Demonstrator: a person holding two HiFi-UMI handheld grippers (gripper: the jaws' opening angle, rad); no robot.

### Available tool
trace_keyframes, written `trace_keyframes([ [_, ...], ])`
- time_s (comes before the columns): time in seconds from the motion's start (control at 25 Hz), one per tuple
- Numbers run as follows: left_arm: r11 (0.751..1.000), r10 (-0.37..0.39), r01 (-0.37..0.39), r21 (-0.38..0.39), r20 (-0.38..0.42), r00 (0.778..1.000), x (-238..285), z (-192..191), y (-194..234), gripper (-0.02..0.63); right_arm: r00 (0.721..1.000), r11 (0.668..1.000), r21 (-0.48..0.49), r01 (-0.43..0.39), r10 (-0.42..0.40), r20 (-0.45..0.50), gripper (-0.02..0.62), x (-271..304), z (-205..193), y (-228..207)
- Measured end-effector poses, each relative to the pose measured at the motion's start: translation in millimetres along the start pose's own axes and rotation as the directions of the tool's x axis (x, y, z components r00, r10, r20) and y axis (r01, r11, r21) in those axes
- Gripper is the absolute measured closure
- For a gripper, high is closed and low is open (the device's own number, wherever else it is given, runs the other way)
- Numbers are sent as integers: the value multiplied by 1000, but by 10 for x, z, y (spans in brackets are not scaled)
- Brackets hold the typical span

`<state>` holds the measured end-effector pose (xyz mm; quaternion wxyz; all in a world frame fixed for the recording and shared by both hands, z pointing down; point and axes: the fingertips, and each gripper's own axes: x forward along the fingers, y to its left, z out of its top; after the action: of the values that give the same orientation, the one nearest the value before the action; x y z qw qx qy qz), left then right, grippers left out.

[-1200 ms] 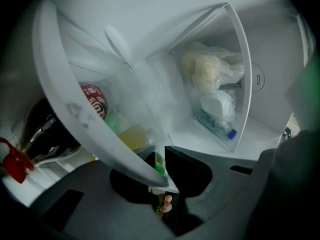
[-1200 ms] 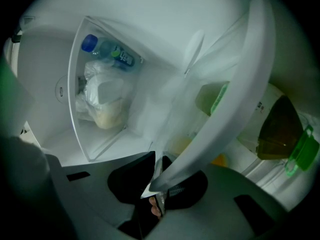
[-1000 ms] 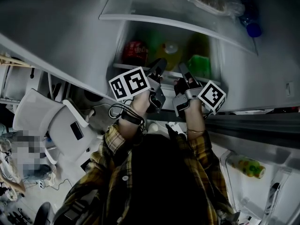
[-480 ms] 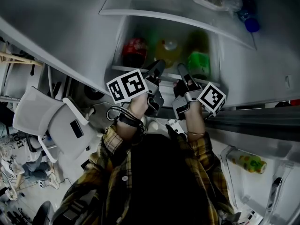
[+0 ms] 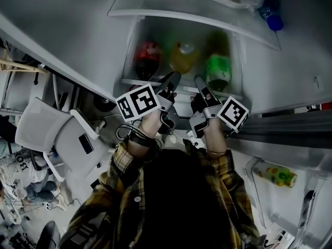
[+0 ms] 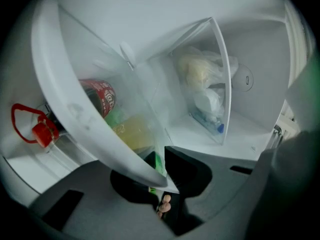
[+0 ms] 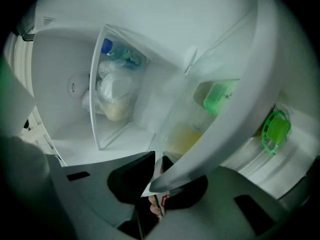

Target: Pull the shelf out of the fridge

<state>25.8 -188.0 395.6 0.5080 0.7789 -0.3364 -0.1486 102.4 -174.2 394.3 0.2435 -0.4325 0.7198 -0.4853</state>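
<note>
While the left gripper (image 5: pixel 171 82) and right gripper (image 5: pixel 201 86) each pinch its white front rim between nearly closed jaws, the shelf (image 6: pixel 75 114) sits inside the fridge (image 5: pixel 264 77).
I judge it stiff, breakable and heavy: red bottle (image 5: pixel 147 56), yellow bottle (image 5: pixel 184 56) and green bottle (image 5: pixel 218 66) stand on it and could topple, so I'd draw it level.

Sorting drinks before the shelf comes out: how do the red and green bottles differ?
The red bottle has a red cap and sits at the left end of the shelf; the green bottle has a green cap and sits at the right end. Both share that shelf.
</note>
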Motion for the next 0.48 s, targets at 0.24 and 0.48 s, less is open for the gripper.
trace_keyframes([
  [0.24, 1000, -3, 3, -3, -7, 1000, -121, -88, -22, 538, 1000, 1000, -4, -6, 6, -8, 529, -109, -99, 34],
  [0.48, 1000, -8, 8, -9, -16, 1000, -219, -173, -41, 540, 1000, 1000, 4, -15, 15, -14, 529, -205, -183, 57],
])
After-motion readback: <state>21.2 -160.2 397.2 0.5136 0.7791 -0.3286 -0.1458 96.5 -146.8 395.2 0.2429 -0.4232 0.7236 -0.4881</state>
